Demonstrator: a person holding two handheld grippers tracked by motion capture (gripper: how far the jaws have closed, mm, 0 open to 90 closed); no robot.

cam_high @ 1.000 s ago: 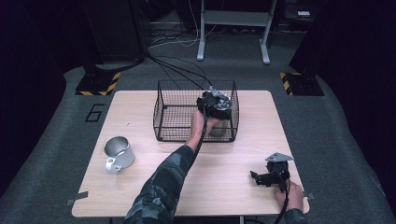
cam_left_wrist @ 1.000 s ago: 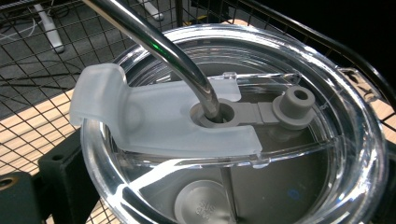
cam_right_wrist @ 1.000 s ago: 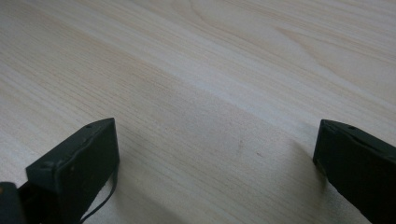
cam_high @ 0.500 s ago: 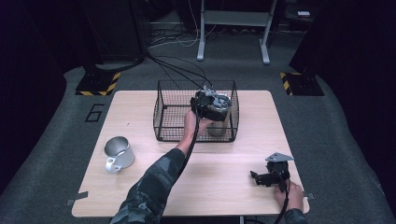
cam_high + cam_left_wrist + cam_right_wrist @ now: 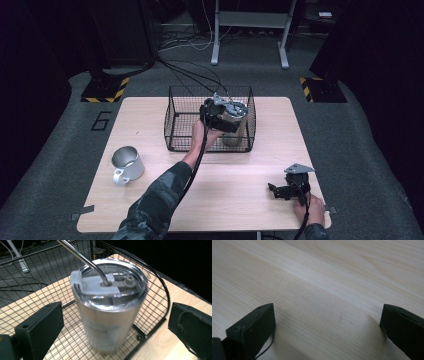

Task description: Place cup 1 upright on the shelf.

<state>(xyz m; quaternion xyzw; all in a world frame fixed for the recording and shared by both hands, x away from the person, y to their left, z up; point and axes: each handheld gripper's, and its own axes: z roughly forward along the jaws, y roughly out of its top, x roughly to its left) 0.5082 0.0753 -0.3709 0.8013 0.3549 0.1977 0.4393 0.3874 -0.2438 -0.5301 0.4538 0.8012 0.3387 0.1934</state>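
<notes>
While the left gripper [image 5: 113, 322] hangs with jaws wide either side of it, untouching, the tumbler [image 5: 110, 307] stands upright in the wire basket [image 5: 172, 120]; brushed steel, clear lid, bent metal straw [image 5: 85, 261]; right gripper [image 5: 285, 190] rests wide on the woodgrain surface [image 5: 235, 200].

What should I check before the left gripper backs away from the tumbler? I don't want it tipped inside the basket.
1. Left gripper jaws open, clear of the tumbler: ok.
2. Tumbler upright on the wire basket floor: ok.
3. Lid seated: ok.
4. Metal straw clear of the retreat path: cannot tell.
5. Right gripper parked open on the table: ok.
</notes>
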